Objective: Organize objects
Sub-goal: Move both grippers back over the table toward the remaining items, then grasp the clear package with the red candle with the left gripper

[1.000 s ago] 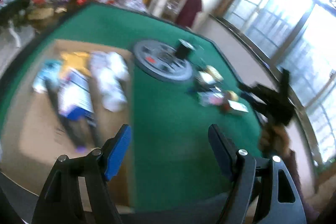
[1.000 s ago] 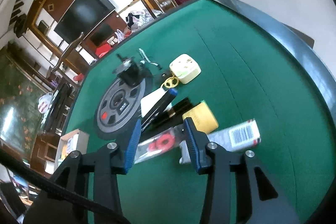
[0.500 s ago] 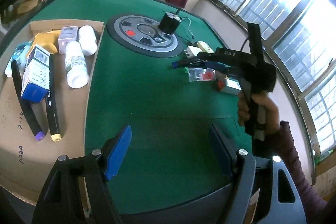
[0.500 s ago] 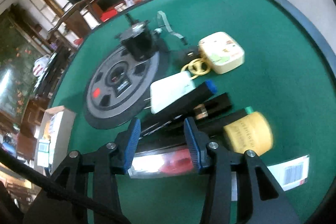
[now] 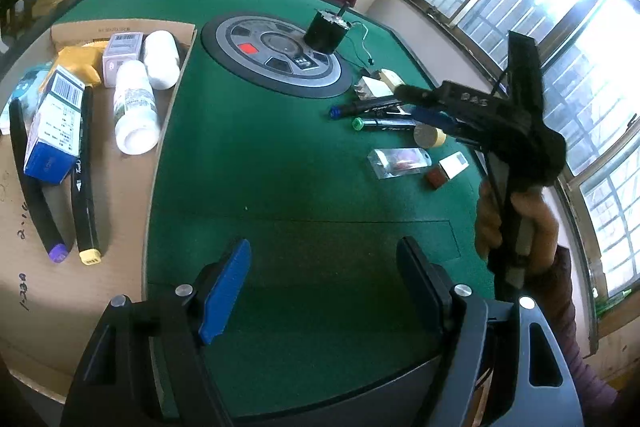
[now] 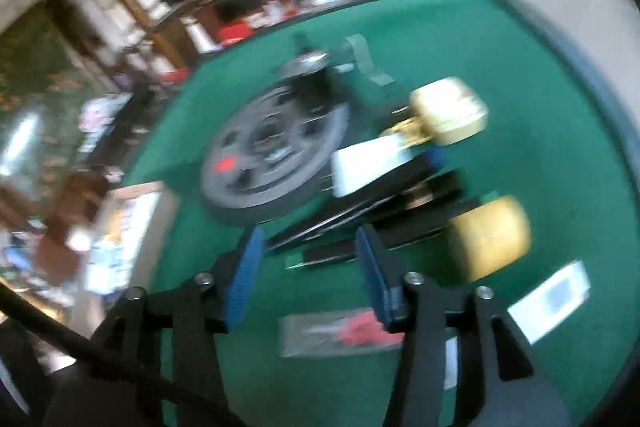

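The right claw (image 6: pixel 306 267), jaws just widened and gripping nothing, hovers over black marker pens (image 6: pixel 360 223) lying between its pads on the green felt desk (image 6: pixel 540 107). Packed close, the pens could let it nip two, or knock the yellow tape roll (image 6: pixel 490 237) just right. Beyond lies the grey round disc (image 6: pixel 272 155). It has closed in since a second ago. The left claw (image 5: pixel 324 287) hangs released, empty.

We list: matt green felt tabletop (image 5: pixel 280 187); flat brown corrugated cardboard sheet (image 5: pixel 120 195); two smooth white plastic bottles (image 5: pixel 134 107); glossy clear plastic blister pack (image 5: pixel 398 163); black marker pens with glossy plastic barrels (image 5: pixel 86 179).
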